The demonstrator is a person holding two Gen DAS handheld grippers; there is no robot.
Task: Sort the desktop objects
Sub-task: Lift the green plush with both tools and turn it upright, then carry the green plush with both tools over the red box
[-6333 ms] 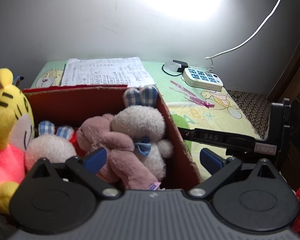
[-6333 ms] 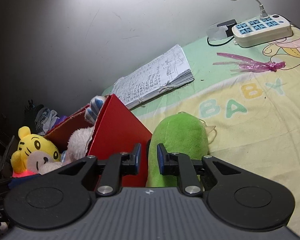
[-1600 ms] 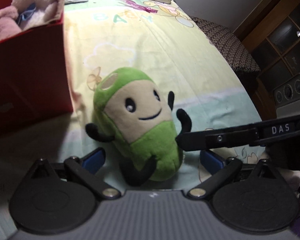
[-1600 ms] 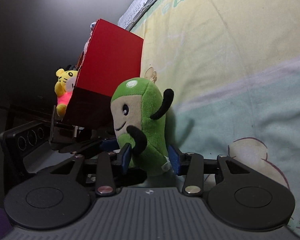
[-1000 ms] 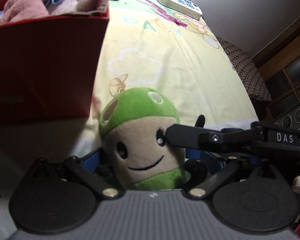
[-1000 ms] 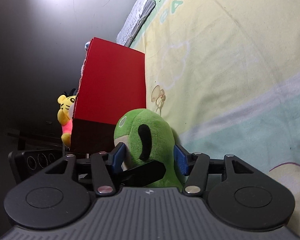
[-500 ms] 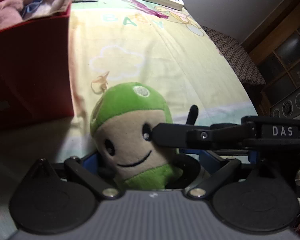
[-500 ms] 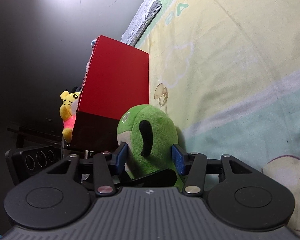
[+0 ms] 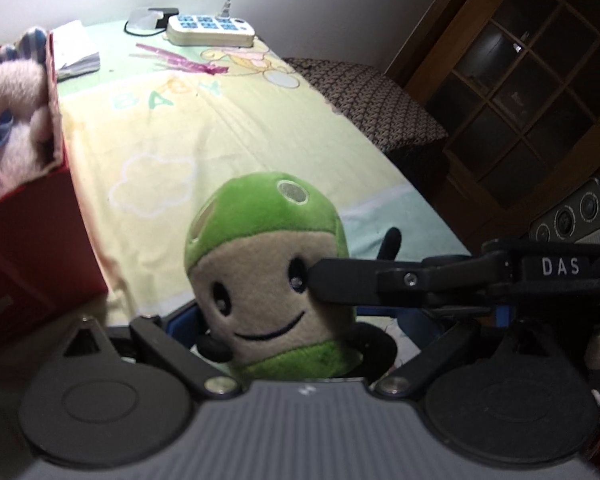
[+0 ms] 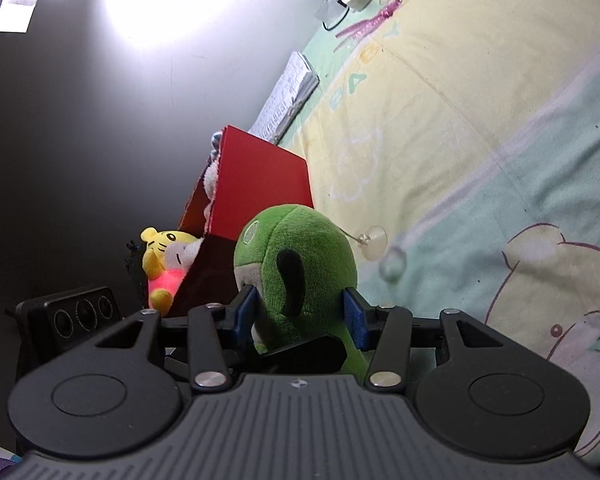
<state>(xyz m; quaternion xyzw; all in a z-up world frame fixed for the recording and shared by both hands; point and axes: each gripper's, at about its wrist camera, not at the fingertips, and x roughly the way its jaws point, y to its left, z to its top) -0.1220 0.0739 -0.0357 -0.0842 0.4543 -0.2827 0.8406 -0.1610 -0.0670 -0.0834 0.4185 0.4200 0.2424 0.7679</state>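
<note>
Plush (image 9: 266, 264), green with a smiling beige face, sits between both grippers. The right gripper (image 10: 300, 316) clamps its blue pads on the toy's sides. The left gripper (image 9: 296, 326) brackets its lower body; whether those pads press is unclear. Left of it stands the red box (image 9: 28, 216) of soft toys.

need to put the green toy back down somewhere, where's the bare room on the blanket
Widest bare patch: the blanket between the red box and the right edge, from the green plush up to the pink strip. Crowded at the far end: power strip, paper stack. The box is full of plush toys.
</note>
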